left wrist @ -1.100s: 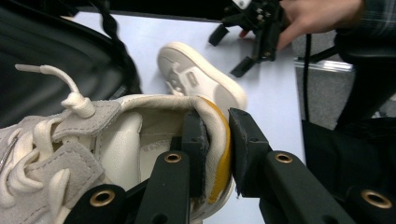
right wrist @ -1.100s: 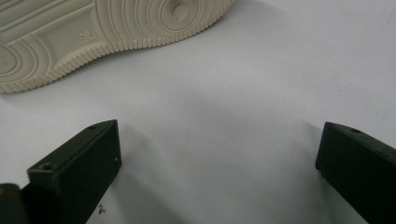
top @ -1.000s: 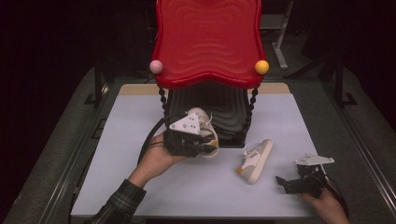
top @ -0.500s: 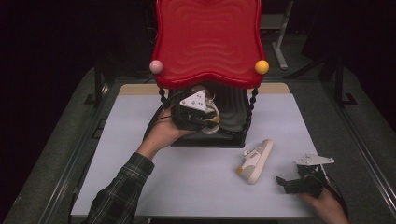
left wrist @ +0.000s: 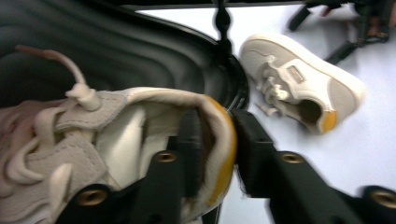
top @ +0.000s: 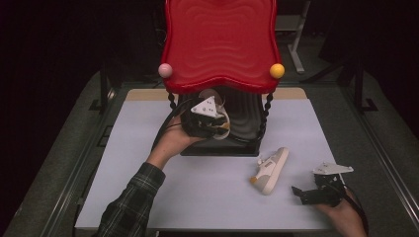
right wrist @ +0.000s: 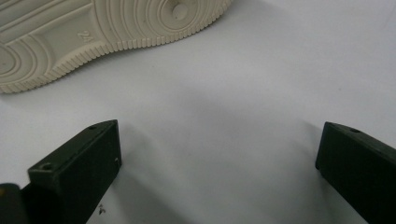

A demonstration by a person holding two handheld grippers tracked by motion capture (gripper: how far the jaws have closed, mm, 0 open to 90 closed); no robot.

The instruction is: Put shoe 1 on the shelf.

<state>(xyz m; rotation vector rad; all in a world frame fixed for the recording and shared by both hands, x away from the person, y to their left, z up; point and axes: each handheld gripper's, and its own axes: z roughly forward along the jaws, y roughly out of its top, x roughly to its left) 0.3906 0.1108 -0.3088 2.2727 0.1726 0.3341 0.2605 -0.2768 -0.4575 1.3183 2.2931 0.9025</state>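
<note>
Two shoes in play. The first shoe (left wrist: 116, 154) now sits on the black lower shelf (top: 244, 121) of the red-topped rack (top: 220, 44), at the far middle of the table (top: 148, 197); a second ago you held it out in front of the rack. The placing step looks nearly done. Your left gripper (left wrist: 217, 140) has just been opening: its jaws straddle the heel collar, one inside, one outside, and the outer pad appears to stand clear, so the grip reads as released. The second shoe (top: 269, 170) lies on its side, near right of the rack. Your right gripper (top: 309, 193) rests beside it, jaws wide, holding nothing.
</note>
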